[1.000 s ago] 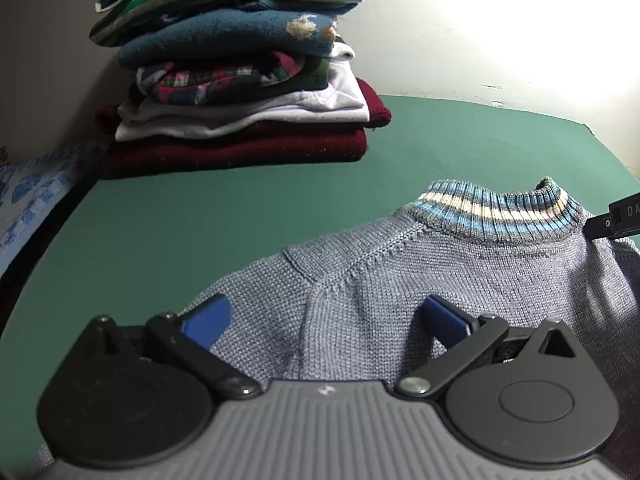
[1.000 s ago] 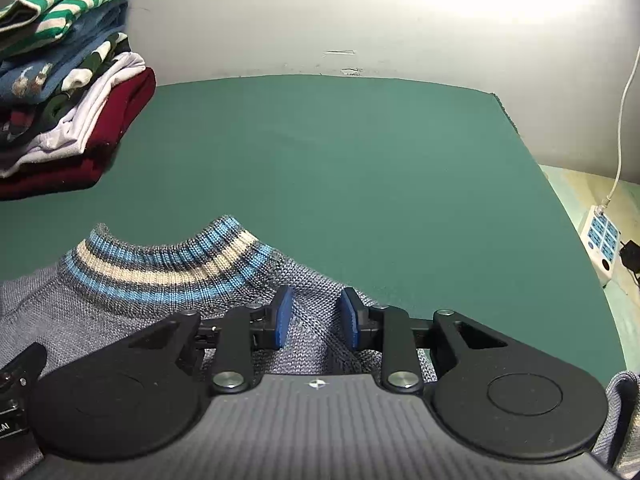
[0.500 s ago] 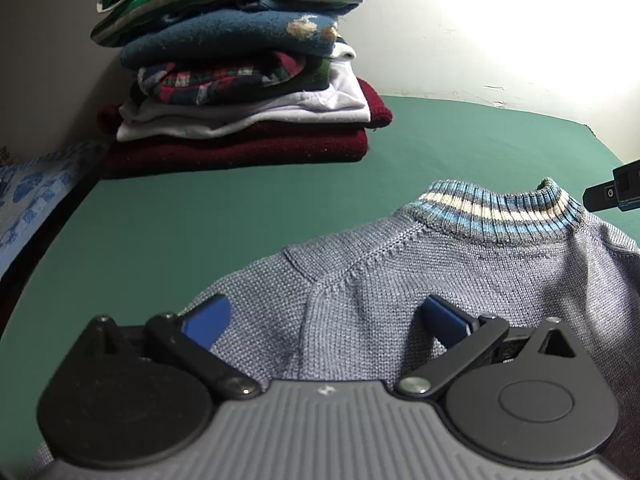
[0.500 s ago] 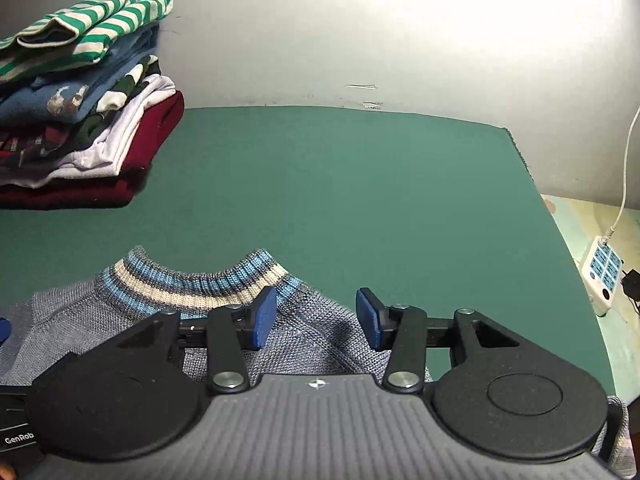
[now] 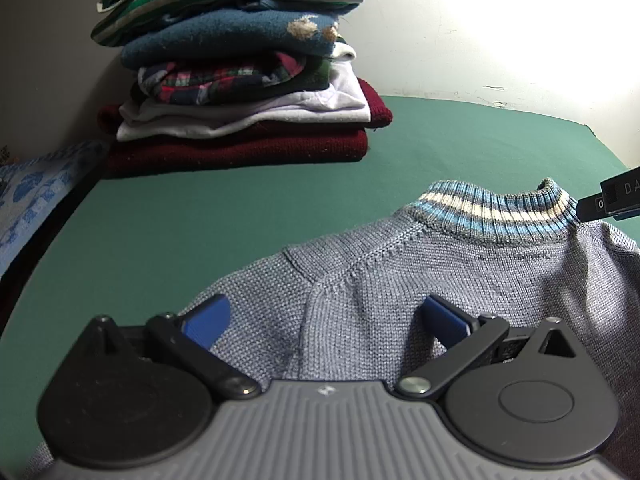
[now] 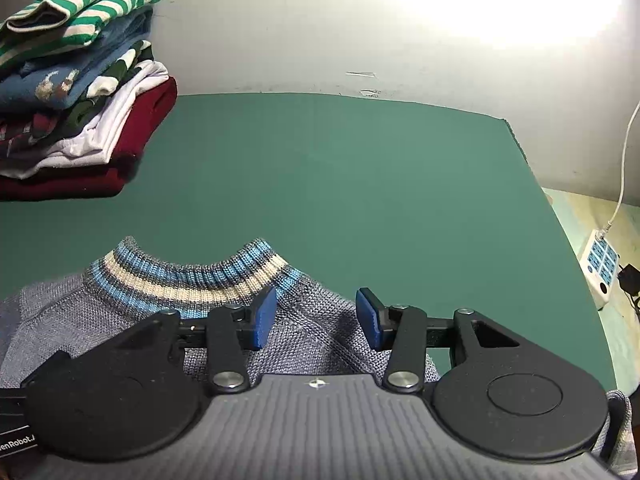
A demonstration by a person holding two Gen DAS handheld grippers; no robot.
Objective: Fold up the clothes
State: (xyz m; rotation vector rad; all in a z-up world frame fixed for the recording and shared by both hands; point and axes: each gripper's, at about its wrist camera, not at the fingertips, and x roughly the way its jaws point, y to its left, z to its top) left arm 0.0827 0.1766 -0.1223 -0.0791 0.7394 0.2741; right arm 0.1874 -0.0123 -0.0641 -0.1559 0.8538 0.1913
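A grey-blue knit sweater (image 5: 400,256) lies on the green table (image 5: 200,220), its striped blue and cream collar (image 5: 492,212) toward the wall. My left gripper (image 5: 324,308) hovers wide open over the sweater's left shoulder seam, nothing pinched between its blue pads. In the right wrist view my right gripper (image 6: 316,300) stands open just right of the collar (image 6: 188,276), over the other shoulder of the sweater (image 6: 60,320); its pads do not press the knit. The tip of the right gripper's body (image 5: 612,200) shows by the collar in the left wrist view.
A tall stack of folded clothes (image 5: 240,80) stands at the table's back left by the wall, also in the right wrist view as the stack (image 6: 72,92). A blue patterned cloth (image 5: 32,188) lies off the left edge. A power strip (image 6: 600,272) with cable lies beyond the right edge.
The right gripper's jaws have spread apart from a narrow gap over the knit, and it has drawn back slightly from the collar. The left gripper and the sweater stay put.
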